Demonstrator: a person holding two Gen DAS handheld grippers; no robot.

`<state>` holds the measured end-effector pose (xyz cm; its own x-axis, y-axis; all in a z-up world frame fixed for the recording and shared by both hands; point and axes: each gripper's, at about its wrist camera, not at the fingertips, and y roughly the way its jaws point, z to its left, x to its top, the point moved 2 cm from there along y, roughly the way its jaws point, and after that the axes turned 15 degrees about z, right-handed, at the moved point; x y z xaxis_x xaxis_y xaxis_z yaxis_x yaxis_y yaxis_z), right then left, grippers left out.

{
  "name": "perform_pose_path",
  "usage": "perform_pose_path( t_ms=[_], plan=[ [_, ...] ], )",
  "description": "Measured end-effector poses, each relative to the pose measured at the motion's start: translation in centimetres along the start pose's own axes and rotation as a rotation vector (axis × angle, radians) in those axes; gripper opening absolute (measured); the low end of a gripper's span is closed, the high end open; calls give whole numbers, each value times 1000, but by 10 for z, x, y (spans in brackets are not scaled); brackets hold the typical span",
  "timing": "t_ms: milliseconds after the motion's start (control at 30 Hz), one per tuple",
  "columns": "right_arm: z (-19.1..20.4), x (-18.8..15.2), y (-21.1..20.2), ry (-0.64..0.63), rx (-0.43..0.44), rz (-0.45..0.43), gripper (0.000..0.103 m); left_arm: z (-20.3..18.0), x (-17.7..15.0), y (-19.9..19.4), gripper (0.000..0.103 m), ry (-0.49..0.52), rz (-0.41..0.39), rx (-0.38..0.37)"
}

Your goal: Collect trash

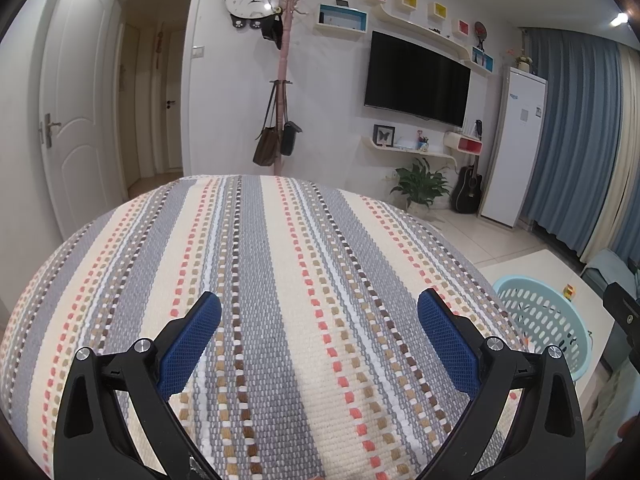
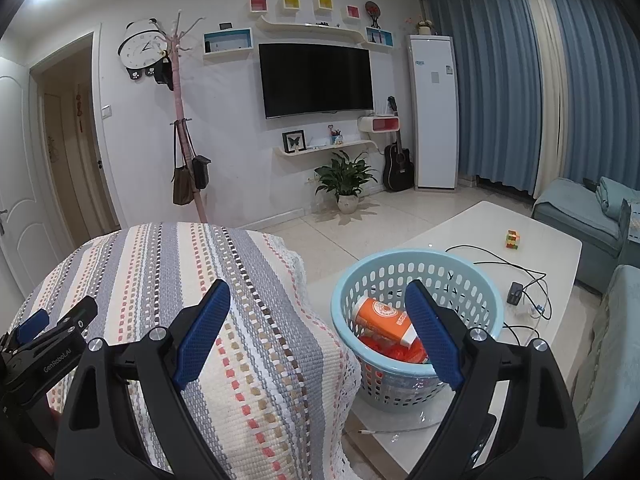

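Nearest in the left wrist view, the left gripper (image 1: 319, 306) has its two blue textured fingers (image 1: 192, 340) spread wide, with nothing between them. It hangs over a woven cloth with grey, cream and coral stripes (image 1: 280, 260) that covers a rounded surface.

In the right wrist view, the right gripper (image 2: 318, 298) also stands spread wide and empty. Its left finger is over the right edge of the same striped cloth (image 2: 224, 280), and its right finger is in front of a light blue round plastic basket with holes (image 2: 400, 268).

The trash lies inside this basket: an orange and white paper cup (image 2: 380, 318) on its side, resting on crumpled orange wrapping (image 2: 400, 352). The basket stands on the near end of a white low table (image 2: 480, 224), just right of the cloth.

Farther on the table lie black cables (image 2: 500, 260), a small black charger (image 2: 514, 292) and a small multicoloured puzzle cube (image 2: 511, 239).

At the far wall hang a black flat television (image 2: 316, 80) and a panda-shaped clock (image 2: 140, 50), with a pink coat stand (image 2: 180, 120) at the left.
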<state>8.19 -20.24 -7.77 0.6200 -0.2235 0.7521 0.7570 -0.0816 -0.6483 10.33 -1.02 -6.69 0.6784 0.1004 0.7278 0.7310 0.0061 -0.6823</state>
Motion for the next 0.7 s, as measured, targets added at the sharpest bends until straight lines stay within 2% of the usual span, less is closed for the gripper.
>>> perform_pose_path(
  t_ms=[700],
  plan=[
    [-1, -3, 6, 5, 13, 24, 85, 0, -1, 0, 96, -4, 9, -6]
  ],
)
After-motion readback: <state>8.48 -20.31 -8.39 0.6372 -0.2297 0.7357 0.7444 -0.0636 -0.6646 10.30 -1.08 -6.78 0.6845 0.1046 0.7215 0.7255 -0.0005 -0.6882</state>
